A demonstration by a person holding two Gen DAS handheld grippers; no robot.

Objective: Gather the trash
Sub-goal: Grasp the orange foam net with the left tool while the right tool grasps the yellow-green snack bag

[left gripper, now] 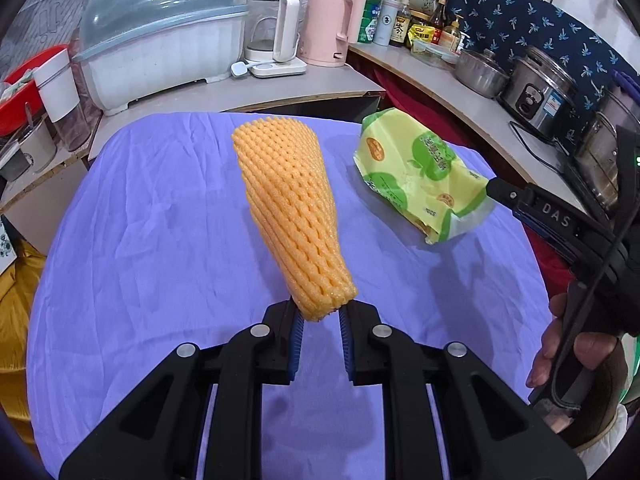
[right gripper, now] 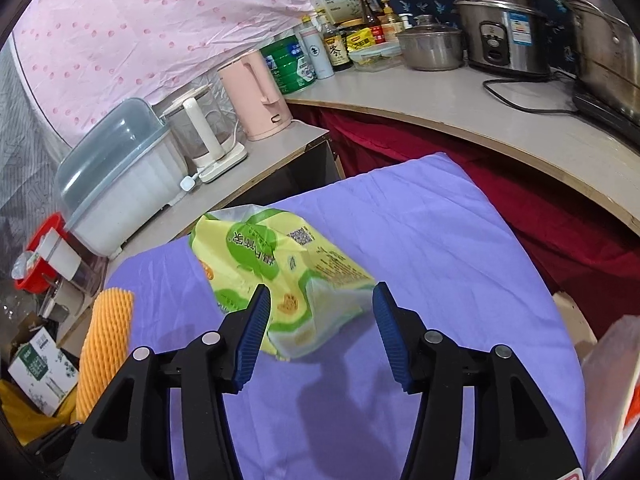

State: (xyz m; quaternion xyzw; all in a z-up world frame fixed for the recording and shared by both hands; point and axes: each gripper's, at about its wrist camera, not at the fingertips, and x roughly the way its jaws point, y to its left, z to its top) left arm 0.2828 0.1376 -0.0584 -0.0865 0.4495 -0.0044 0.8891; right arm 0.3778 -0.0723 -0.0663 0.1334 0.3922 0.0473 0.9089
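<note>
My left gripper (left gripper: 320,316) is shut on the near end of an orange foam fruit net (left gripper: 288,208), which sticks up and away over the purple-clothed table (left gripper: 160,240). The net also shows at the left in the right wrist view (right gripper: 106,344). A crumpled yellow-green snack bag (left gripper: 420,180) lies on the cloth to the right. My right gripper (right gripper: 320,312) is open, its blue pads either side of the bag's near end (right gripper: 296,276). In the left wrist view the right gripper (left gripper: 496,190) reaches the bag's right edge.
Behind the table a counter holds a covered dish rack (left gripper: 160,40), a glass kettle (left gripper: 272,32) and a pink kettle (left gripper: 328,24). A curved shelf (right gripper: 480,128) at the right carries bottles, a pot and a rice cooker (right gripper: 504,20). A red curtain hangs below it.
</note>
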